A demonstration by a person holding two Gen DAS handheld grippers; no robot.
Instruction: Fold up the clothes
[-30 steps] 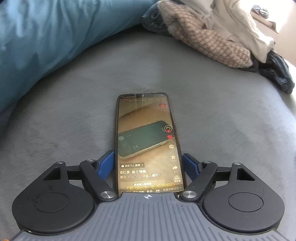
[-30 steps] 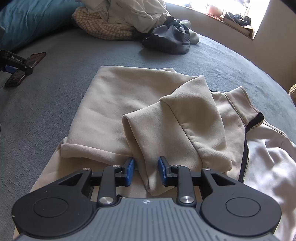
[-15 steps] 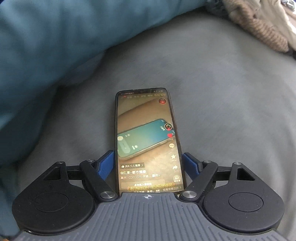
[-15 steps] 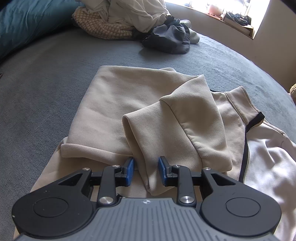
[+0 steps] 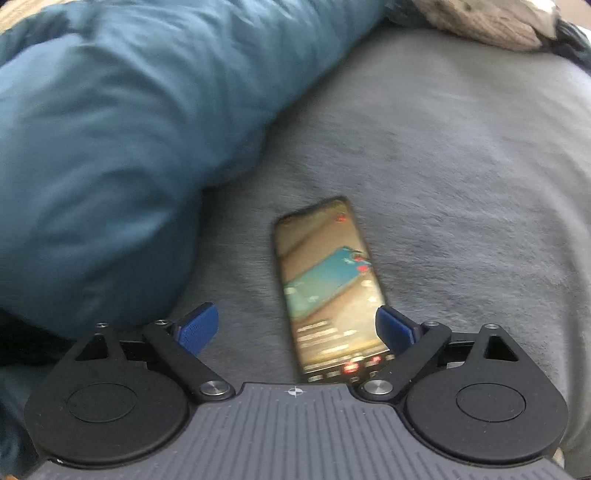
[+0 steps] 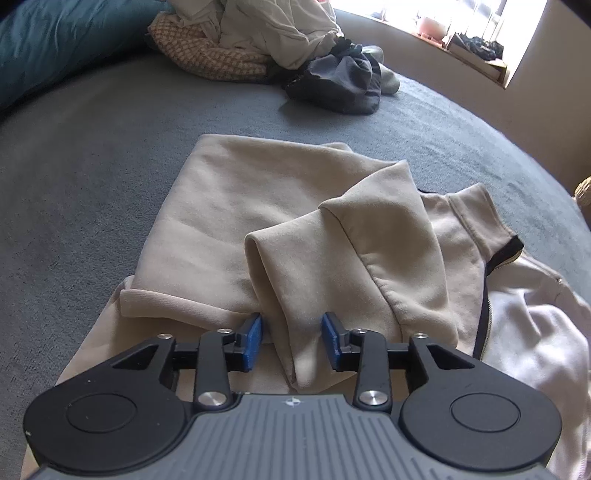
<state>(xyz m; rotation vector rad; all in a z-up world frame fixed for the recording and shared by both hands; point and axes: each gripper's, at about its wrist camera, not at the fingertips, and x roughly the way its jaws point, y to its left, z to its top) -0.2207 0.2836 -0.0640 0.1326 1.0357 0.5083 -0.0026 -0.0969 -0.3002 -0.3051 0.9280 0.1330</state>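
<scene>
Over on the left, the left hand-held gripper (image 5: 295, 326) is hovering above the grey bed (image 5: 461, 166) with its jaws spread wide and still opening; the blue pads (image 5: 195, 326) are pressing on nothing. A lit phone (image 5: 328, 284) is lying face up on the bed between them, nearer the right pad, its picture blurred. A blue duvet (image 5: 110, 147) is bulging just beside the phone on the left, and a checked knit (image 5: 480, 18) is showing at the far top edge.

Moving rightward, the right hand-held gripper (image 6: 291, 339) is opening too, its jaws standing a little apart on either side of a fold of the beige sweatshirt (image 6: 258, 206). That fold, the sleeve (image 6: 295, 295), is sitting between the pads, which are just beside the cloth rather than squeezing it. The sweatshirt is lying spread on the bed in front of the gripper, its dark-edged zip (image 6: 491, 273) running down the right side. Well beyond it a heap of clothes (image 6: 295, 48) is resting on the bed, near a bright windowsill (image 6: 476, 55)
</scene>
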